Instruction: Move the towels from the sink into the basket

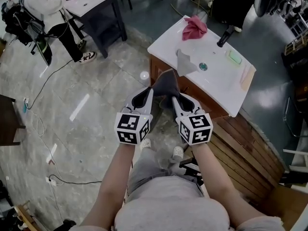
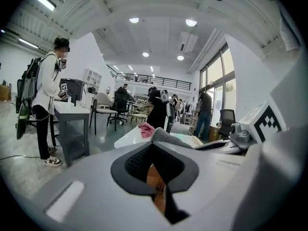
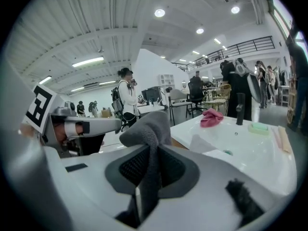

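Okay, both jaws are pinched narrow on one grey towel (image 1: 167,82), with my left gripper (image 1: 147,94) and right gripper (image 1: 171,101) side by side at frame centre, just off the sink's (image 1: 219,81) lower-left edge. The pink towel (image 1: 194,28) lies upper right, nearer my right gripper. No basket in view.

Glossy grey marble floor (image 1: 96,129), white-topped dark desk (image 1: 94,1), wooden slat decking (image 1: 255,153), round ceiling lights (image 2: 134,20), tall windows (image 2: 219,88), mezzanine railing (image 2: 159,80)

The right tool (image 1: 169,101) hides part of the grey towel (image 1: 166,83).
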### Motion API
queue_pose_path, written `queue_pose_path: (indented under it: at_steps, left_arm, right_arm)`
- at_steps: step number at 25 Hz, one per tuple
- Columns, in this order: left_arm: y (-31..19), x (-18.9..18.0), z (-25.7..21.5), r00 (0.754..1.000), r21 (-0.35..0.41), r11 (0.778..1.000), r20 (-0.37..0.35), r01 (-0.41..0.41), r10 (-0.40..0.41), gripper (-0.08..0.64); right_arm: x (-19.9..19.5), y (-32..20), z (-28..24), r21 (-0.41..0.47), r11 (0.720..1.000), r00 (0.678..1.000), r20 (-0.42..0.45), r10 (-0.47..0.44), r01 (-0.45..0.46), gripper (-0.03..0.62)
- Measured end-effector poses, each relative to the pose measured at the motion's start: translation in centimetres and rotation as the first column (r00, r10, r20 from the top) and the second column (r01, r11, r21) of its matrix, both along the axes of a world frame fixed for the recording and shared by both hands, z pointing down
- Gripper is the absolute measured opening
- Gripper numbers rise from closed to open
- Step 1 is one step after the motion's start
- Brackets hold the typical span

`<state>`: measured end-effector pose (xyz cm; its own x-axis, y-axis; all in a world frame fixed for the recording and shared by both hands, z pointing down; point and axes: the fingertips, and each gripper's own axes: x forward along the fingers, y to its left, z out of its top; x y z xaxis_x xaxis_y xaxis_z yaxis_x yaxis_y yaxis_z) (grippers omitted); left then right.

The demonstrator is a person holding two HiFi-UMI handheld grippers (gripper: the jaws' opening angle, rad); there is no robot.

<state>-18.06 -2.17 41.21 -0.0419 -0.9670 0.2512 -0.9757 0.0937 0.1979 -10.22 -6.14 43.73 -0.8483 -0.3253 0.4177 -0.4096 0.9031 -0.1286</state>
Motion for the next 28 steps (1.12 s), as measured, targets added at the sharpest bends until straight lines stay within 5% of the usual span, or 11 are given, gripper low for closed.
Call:
queue_pose_path:
  at_steps: [28]
  left_arm:
    - [2.1, -6.1, 13.3, 0.995, -0.168, 0.985, -0.08, 0.05, -0.064, 0.005]
  right_arm:
    - [-6.8, 1.3, 14.7, -0.187, 0.981, 0.992, -0.11, -0.068, 0.046, 0.06]
